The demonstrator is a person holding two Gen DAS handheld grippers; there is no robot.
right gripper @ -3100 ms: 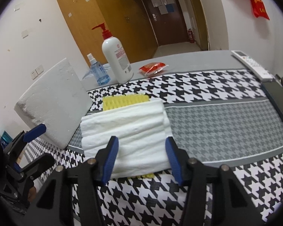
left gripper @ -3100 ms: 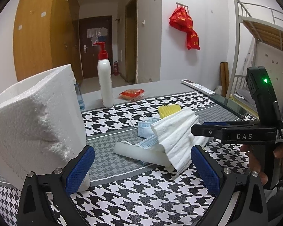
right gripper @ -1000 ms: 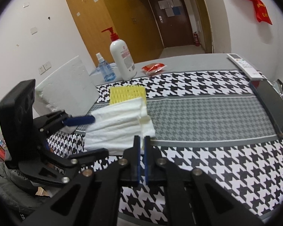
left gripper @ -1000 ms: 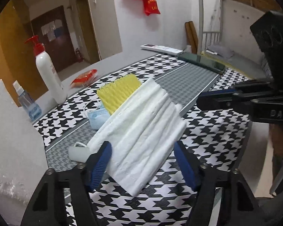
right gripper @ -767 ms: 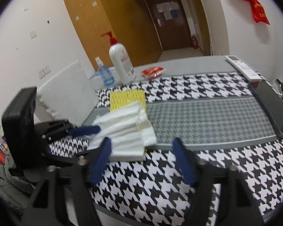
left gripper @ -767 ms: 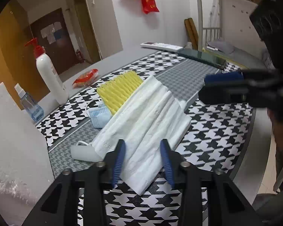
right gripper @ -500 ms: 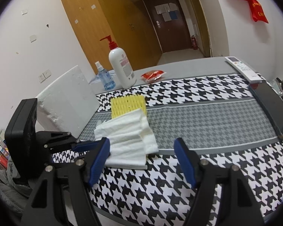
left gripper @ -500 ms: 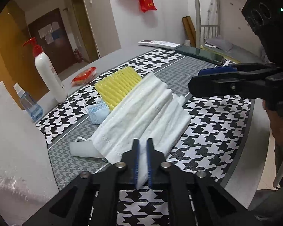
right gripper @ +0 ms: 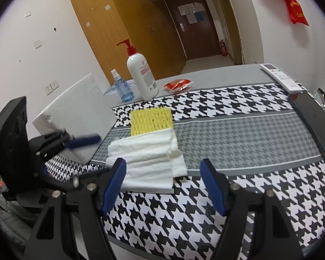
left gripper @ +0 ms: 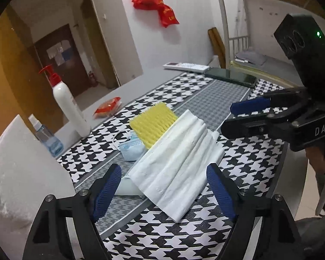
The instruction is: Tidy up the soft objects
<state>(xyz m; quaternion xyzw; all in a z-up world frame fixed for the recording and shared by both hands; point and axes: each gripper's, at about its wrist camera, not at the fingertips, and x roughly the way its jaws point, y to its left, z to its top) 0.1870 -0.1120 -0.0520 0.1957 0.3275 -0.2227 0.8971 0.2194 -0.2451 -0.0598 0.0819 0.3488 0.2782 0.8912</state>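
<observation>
The folded white quilted paper towel point(left gripper: 177, 164) lies in the middle of the table point(right gripper: 238, 143), on its black-and-white houndstooth cloth, its far edge overlapping a yellow ridged sponge cloth point(left gripper: 152, 122). A pale blue pleated face mask point(left gripper: 131, 149) pokes out from under the pile's left side, and a smooth white piece, too hidden to name, shows beneath the towel's near corner. The soft things look gathered into one loose stack, so the sorting seems well along; squaring the layers and tucking in the mask appear to be left. The left claw point(left gripper: 162, 191) gapes wide with nothing between its blue ribbed pads, low and near the towel's front edge. The right claw point(right gripper: 163, 184) is likewise spread and empty, just short of the towel. A rough white foam block point(right gripper: 75, 117) stands at the left, stiff and crumbly at its corner
</observation>
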